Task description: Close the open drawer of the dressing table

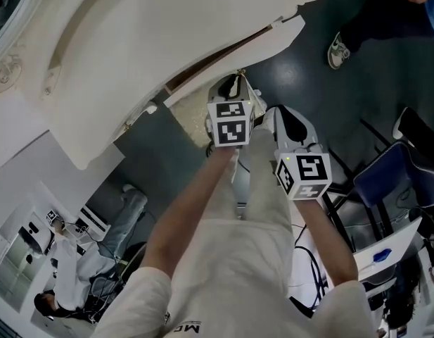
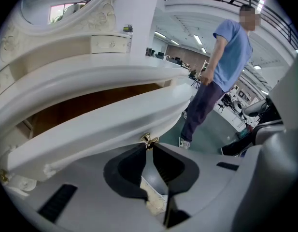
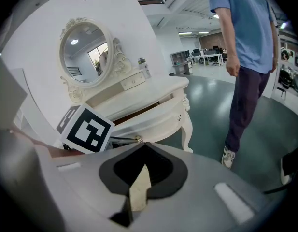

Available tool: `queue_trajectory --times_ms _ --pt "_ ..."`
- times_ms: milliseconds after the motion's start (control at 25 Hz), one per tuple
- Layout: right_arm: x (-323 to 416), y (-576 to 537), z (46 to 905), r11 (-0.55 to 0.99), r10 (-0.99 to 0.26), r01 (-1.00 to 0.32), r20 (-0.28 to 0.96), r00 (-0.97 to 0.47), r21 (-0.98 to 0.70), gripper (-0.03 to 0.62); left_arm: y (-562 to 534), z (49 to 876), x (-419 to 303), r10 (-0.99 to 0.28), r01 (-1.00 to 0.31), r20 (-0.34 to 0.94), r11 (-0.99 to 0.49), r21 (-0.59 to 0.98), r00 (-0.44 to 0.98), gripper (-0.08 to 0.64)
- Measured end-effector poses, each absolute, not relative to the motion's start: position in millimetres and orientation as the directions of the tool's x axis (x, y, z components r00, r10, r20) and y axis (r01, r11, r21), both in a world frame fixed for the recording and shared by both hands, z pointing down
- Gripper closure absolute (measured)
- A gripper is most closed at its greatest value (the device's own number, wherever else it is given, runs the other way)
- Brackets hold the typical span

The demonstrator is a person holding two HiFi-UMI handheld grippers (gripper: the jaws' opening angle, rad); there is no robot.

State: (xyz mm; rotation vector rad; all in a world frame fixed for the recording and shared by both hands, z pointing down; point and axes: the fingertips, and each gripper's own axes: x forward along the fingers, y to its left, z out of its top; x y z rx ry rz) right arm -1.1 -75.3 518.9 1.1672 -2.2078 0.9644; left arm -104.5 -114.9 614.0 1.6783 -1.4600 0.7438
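Observation:
The white dressing table [image 1: 132,55] fills the upper left of the head view. Its drawer [image 1: 224,65] stands partly out, with a brown gap above the drawer front [image 2: 115,120]. My left gripper [image 1: 234,83] reaches to that front, and its jaws [image 2: 149,146] are closed on the small brass knob [image 2: 149,140]. My right gripper [image 1: 281,115] hangs just right of it, off the table, shut with nothing between its tips [image 3: 144,144]. In the right gripper view the open drawer [image 3: 158,120] shows past the left gripper's marker cube [image 3: 86,129].
A person in a blue shirt [image 3: 245,57] stands on the grey floor right of the table, one shoe [image 1: 336,51] showing in the head view. A blue chair [image 1: 392,174] and cables lie at the right. An oval mirror [image 3: 86,52] tops the table. Another person sits at the lower left [image 1: 62,259].

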Motion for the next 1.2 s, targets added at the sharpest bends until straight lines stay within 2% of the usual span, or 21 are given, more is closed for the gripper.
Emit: queue_trajectory --times_ms 1200 --pt "-22 -88 515 0.343 -0.549 -0.858 0.659 -0.514 -0.383 0.591 -150 614 -138 -0.574 -0.992 0.811 -0.014 0.123 0.108 0.512"
